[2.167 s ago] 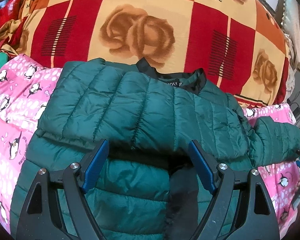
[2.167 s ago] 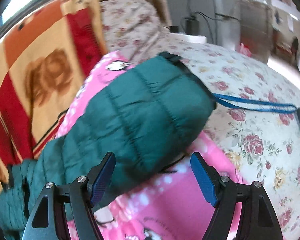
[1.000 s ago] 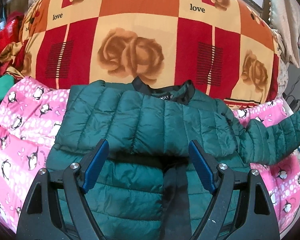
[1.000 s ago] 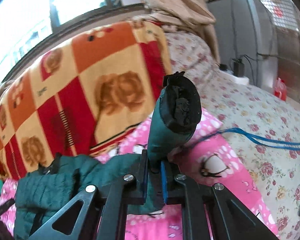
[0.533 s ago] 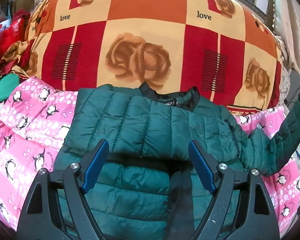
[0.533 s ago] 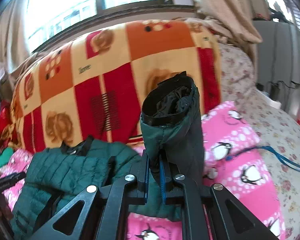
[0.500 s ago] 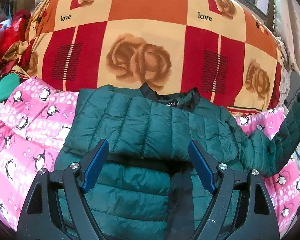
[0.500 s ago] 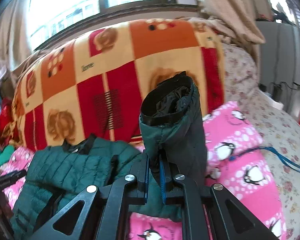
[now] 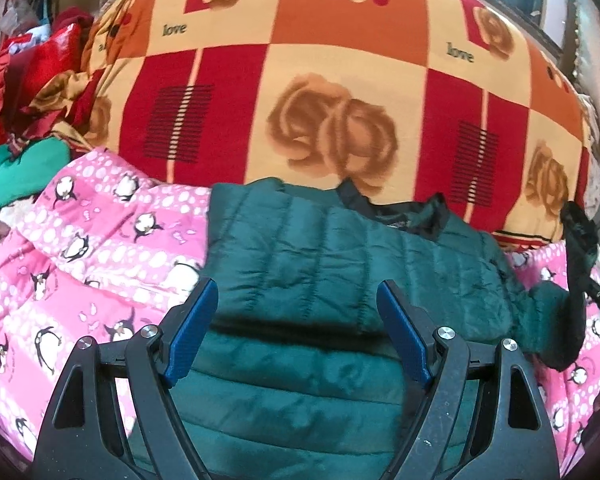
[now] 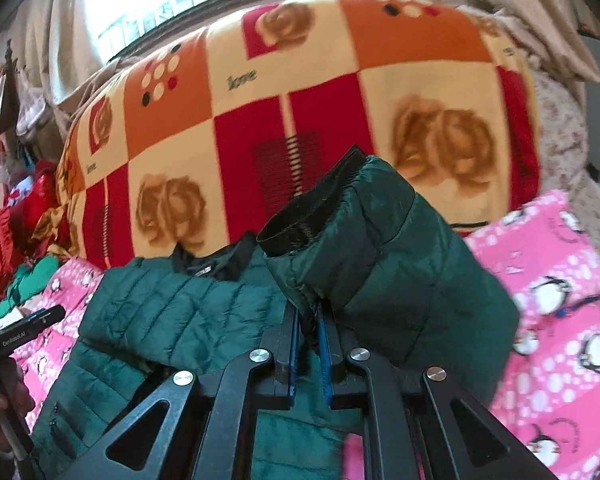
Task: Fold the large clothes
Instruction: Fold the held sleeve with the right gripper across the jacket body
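A dark green quilted jacket (image 9: 340, 256) lies on a pink penguin quilt (image 9: 92, 248), collar toward the back, one sleeve folded across its chest. My left gripper (image 9: 296, 334) is open and empty, hovering over the jacket's middle. My right gripper (image 10: 309, 332) is shut on the other sleeve (image 10: 380, 248) near its black cuff and holds it lifted over the jacket body (image 10: 172, 312). That raised sleeve also shows at the right edge of the left wrist view (image 9: 576, 264).
A big red, orange and cream rose blanket (image 9: 320, 80) is heaped behind the jacket. Red and green clothes (image 9: 24, 112) are piled at the far left. A floral sheet (image 10: 556, 120) lies to the right. A blue cord (image 10: 588, 304) crosses the quilt.
My right gripper closed on the sleeve, lifted it and has swung it left over the jacket body. My left gripper stayed open and drifted slightly back and left.
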